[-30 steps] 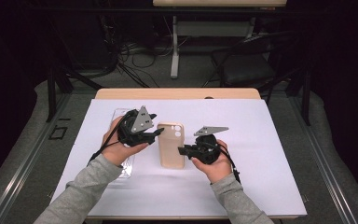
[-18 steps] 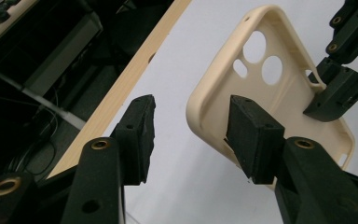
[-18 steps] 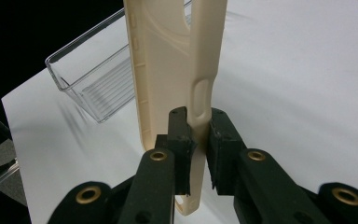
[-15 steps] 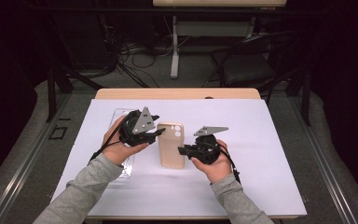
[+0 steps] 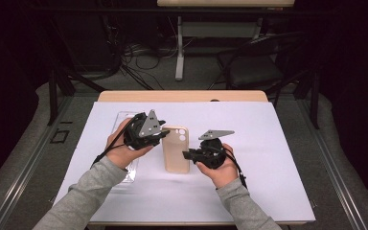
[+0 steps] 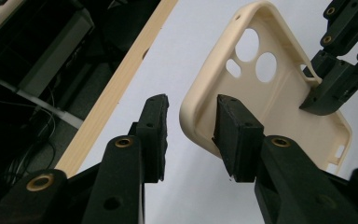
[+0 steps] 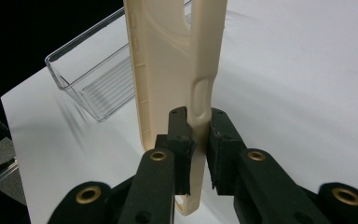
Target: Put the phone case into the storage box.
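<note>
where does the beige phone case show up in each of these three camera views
High view: phone case at table centre, between both grippers.
Left gripper view: upper right, its edge between the jaws.
Right gripper view: upright at centre, side wall pinched by the jaws.
Shared landmark: its camera cutout, plain in the high and left gripper views.

Clear plastic tray (image 5: 124,143) just left of the hands; bare white table cover (image 5: 278,158) rightward.

You have a clear plastic tray (image 5: 124,143) lying near the left edge of the white sheet (image 5: 268,143) that covers most of the desk (image 5: 182,96); the tray's ribbed floor shows in the right gripper view. Only a strip of bare wood runs along the desk's far edge. Beyond that edge, cables (image 5: 134,57) sprawl on the floor beside a white table leg (image 5: 178,52) and a dark chair (image 5: 258,67).
</note>
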The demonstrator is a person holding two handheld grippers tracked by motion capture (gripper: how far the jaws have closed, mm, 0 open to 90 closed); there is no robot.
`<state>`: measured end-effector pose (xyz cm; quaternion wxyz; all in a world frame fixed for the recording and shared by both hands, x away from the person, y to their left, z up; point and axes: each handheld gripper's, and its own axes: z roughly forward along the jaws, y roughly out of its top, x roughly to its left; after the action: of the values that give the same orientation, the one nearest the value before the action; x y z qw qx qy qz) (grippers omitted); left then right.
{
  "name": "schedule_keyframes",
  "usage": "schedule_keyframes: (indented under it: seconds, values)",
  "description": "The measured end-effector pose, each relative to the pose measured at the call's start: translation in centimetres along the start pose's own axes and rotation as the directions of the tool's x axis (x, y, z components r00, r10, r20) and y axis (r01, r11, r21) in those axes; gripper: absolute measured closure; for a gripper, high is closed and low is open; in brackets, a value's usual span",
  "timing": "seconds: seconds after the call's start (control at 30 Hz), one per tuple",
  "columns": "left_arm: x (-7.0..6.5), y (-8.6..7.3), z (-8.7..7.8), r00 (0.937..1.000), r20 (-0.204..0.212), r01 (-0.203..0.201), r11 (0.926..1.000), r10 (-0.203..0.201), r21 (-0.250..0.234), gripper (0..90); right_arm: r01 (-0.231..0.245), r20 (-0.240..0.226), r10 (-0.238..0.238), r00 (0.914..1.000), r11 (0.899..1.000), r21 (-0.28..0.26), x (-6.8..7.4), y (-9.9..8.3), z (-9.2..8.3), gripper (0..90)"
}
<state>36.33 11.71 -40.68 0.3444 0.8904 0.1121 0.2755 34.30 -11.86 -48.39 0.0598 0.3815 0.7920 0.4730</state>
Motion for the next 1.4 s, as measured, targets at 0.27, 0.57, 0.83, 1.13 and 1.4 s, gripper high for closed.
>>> schedule_keyframes:
  seconds: [0.27,0.57,0.83,1.13,1.4]
  values:
    - [-0.1,0.5,0.0,0.9996,0.011,-0.027,0.9993,0.027,0.024,69.7,0.001,0.002,-0.001,1.0000,1.000,0.001,0.1,0.0,0.0,81.0]
    - [0.0,0.8,0.0,0.9987,0.011,-0.049,0.9977,0.049,0.047,73.1,0.002,0.000,-0.002,1.0000,1.000,0.004,0.1,0.0,0.0,81.0]
    - [0.1,0.9,-0.1,0.9985,0.017,-0.053,0.9974,0.052,0.049,75.3,-0.002,0.000,0.002,1.0000,1.000,0.007,0.1,0.0,0.0,81.0]
    - [0.5,0.8,-0.2,0.9985,0.045,-0.033,0.9977,0.030,0.059,78.7,0.005,0.000,-0.005,1.0000,1.000,0.009,0.2,-0.1,0.2,81.0]
    - [1.0,0.7,0.0,0.9972,0.074,-0.008,0.9975,0.003,0.070,79.0,0.003,-0.002,-0.003,1.0000,1.000,0.013,0.2,-0.1,0.2,81.0]
